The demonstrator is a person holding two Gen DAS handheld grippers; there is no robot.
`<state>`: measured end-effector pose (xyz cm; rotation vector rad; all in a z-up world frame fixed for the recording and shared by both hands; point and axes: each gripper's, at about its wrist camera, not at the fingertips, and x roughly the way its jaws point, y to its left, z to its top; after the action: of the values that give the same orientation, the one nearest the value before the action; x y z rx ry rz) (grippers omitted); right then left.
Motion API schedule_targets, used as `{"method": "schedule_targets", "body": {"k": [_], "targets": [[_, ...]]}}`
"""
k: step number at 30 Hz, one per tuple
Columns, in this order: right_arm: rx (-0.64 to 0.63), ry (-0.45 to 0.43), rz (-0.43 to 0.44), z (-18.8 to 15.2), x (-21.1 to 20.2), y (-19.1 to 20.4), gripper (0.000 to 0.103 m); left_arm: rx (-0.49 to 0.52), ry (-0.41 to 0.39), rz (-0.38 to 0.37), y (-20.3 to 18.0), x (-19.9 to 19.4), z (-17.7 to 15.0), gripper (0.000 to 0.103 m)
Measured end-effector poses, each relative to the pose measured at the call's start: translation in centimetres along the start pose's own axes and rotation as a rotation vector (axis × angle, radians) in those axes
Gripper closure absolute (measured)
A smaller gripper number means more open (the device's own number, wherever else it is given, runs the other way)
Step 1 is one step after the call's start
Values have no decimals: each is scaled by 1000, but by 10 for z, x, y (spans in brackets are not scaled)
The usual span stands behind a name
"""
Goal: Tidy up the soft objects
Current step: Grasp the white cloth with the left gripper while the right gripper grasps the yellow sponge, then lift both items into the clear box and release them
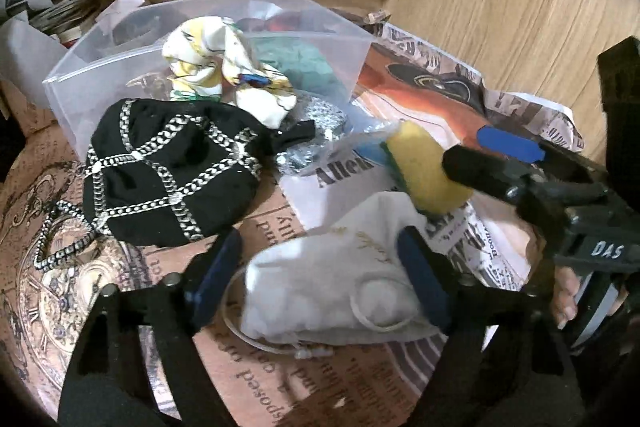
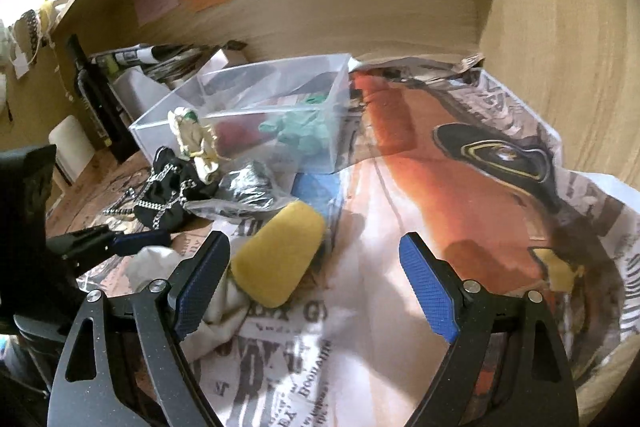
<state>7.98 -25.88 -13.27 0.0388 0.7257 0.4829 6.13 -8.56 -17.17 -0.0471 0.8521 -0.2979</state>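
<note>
A white cloth pouch (image 1: 328,287) lies between the open fingers of my left gripper (image 1: 320,279), which is not closed on it. The pouch also shows in the right wrist view (image 2: 156,267). A yellow sponge (image 2: 280,255) lies on newspaper between the fingers of my right gripper (image 2: 312,283), nearer the left finger; the gripper is open. The sponge shows in the left wrist view (image 1: 424,167) with the right gripper (image 1: 492,163) beside it. A black chain-trimmed bag (image 1: 168,175), a patterned scarf (image 1: 224,71) and a silver bundle (image 1: 320,131) lie by a clear plastic box (image 1: 80,95).
The clear box (image 2: 240,115) holds green cloth (image 2: 304,135) and a red item. Newspaper (image 2: 460,167) covers the surface. Wooden walls (image 2: 360,7) close in the back and right. Papers and a black stand (image 2: 92,99) are at the back left.
</note>
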Motion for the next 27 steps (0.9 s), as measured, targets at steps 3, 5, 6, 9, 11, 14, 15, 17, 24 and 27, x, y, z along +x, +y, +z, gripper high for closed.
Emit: {"method": "schedule_targets", "body": {"k": [3,5,6,9,11,14,15,17,24,27], "targets": [[-4,33,24,-2,10,3,31,-4,-4,-8,7,-4,-2,43],[0,55,38,-2,17,4,38,-7,-8,-4,10,-6,-3,53],[0,58,36,-3,19,5,40,-7,-8,-2,11,-7,-4,58],[-17,55,24,-3,18,7,58,-6,-14,-8,12,-10,-4,71],[-21,60,35,-2,17,7,70,0,-21,-4,10,-13,-3,76],[-27,62,33,-2,18,7,72,15,-40,7,10,-20,0,82],[-28,60,30,-3,18,7,73,17,-45,10,10,-22,0,83],[-24,53,34,-2,16,7,74,18,-58,13,11,-27,3,83],[-40,-31,21,14,-7,9,74,19,-161,26,16,-59,20,84],[-49,-80,16,24,-19,12,74,17,-216,40,20,-73,30,84]]}}
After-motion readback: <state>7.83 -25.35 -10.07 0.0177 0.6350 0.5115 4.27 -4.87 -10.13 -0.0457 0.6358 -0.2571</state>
